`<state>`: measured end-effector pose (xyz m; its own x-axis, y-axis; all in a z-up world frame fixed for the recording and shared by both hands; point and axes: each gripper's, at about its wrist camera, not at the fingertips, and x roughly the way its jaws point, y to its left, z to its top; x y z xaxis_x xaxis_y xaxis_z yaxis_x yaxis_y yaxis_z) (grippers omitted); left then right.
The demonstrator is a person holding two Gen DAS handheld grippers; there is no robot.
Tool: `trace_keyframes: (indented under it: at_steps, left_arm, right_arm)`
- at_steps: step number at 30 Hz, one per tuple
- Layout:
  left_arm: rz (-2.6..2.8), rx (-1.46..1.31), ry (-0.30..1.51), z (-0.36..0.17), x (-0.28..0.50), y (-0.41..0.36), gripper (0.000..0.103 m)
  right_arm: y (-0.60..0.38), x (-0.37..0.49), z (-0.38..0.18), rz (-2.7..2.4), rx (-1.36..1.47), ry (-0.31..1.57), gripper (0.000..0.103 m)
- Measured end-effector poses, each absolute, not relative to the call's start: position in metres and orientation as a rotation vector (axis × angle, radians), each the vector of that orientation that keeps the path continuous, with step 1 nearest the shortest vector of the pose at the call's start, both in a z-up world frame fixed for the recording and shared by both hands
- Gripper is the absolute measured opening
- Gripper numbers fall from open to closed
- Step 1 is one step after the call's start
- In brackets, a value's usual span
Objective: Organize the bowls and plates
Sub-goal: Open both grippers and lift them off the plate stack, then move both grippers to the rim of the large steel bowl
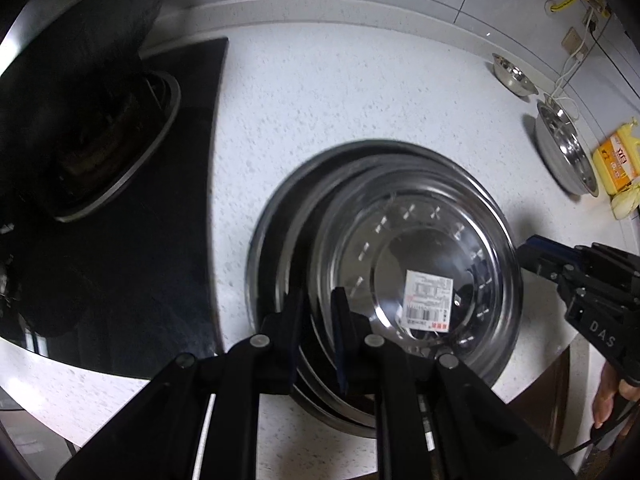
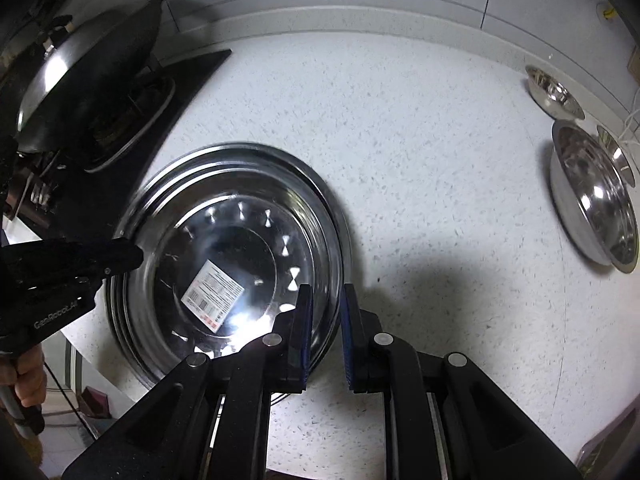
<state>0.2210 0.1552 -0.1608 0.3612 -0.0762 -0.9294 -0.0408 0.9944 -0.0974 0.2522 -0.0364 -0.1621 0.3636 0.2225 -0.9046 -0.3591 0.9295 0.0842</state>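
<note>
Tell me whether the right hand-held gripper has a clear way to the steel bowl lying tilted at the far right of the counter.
Probably yes. The right hand-held gripper sits at the rim of the stacked plates, fingers apart, and only bare speckled countertop lies between it and the tilted bowl. Nothing stands in that stretch.

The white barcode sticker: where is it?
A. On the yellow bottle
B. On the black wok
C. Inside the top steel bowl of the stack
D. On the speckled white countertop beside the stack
C. Both wrist views show the white barcode sticker lying on the inner bottom of the top shiny steel bowl of the stack, not on the speckled white countertop.
</note>
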Motion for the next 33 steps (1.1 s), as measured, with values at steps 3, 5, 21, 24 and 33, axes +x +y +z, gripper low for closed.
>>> trace_keyframes:
  at_steps: [3,5,21,24,33]
  left_arm:
    - [-0.005,-0.097,1.183,-0.155,0.22,0.159,0.018]
    - [0.012,-0.085,1.163,-0.149,0.218,0.163,0.022]
    - [-0.092,-0.065,1.006,-0.094,0.22,0.072,0.035]
    - [-0.138,-0.077,1.022,-0.096,0.24,0.036,0.035]
    - [-0.222,-0.147,1.108,-0.115,0.317,-0.071,0.035]
  right_arm:
    - [-0.037,0.251,-0.157,0.372,-0.152,1.116,0.013]
    - [-0.041,0.25,-0.154,0.372,-0.139,1.104,0.016]
    - [-0.124,0.216,-0.116,0.222,-0.086,0.91,0.052]
    - [-0.156,0.216,-0.109,0.195,-0.043,0.892,0.052]
    - [-0.28,0.265,-0.093,0.086,-0.047,0.909,0.06]
